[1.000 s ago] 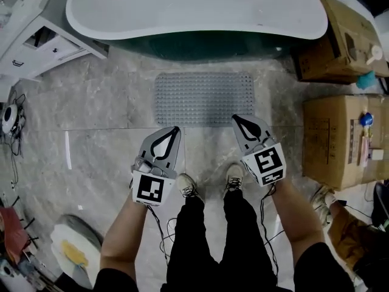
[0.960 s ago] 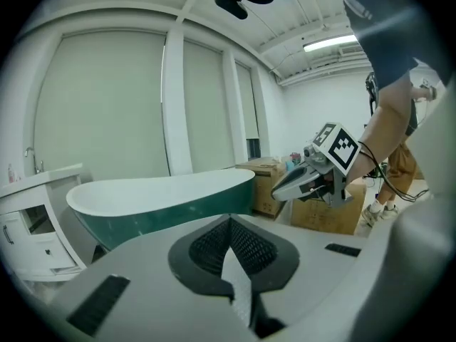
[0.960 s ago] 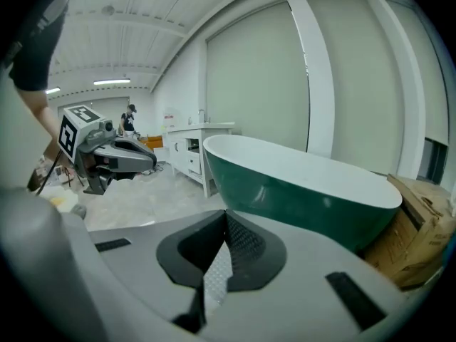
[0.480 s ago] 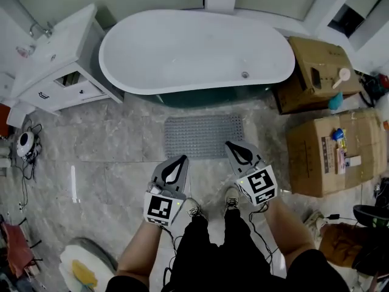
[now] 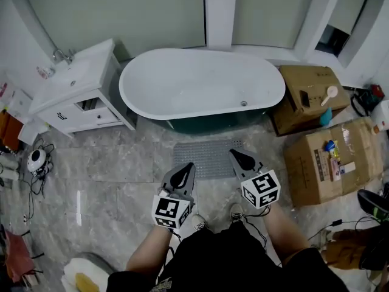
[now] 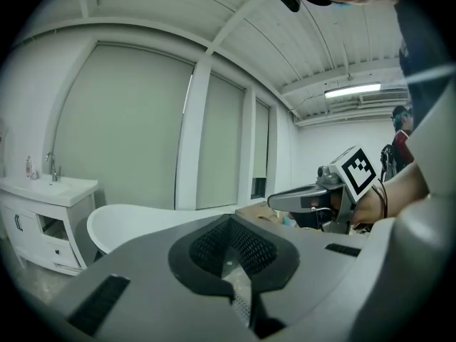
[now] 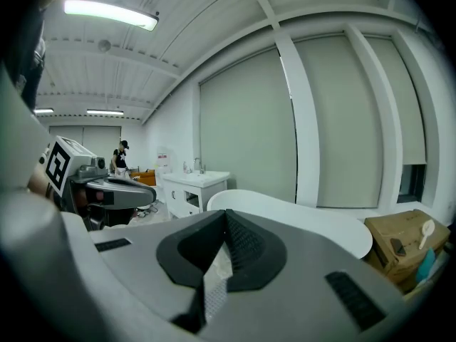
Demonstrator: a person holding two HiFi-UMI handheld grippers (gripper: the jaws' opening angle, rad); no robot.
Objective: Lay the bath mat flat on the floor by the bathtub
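**Grey mat flat by the tub, both claws closed and empty**

The left claw (image 5: pixel 183 175) and the right claw (image 5: pixel 239 159) each have their jaws pressed together with nothing between them, and both are held above the marble floor (image 5: pixel 109 163). One grey studded bath mat (image 5: pixel 206 158) lies flat just beyond their tips, with its far edge beside the one white bathtub (image 5: pixel 200 84). Two cardboard boxes (image 5: pixel 307 96) stand by the tub's right end, and one white vanity cabinet (image 5: pixel 79 96) stands by its left.

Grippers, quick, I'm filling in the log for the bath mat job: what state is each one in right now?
Left gripper: closed, holding nothing.
Right gripper: closed, holding nothing.
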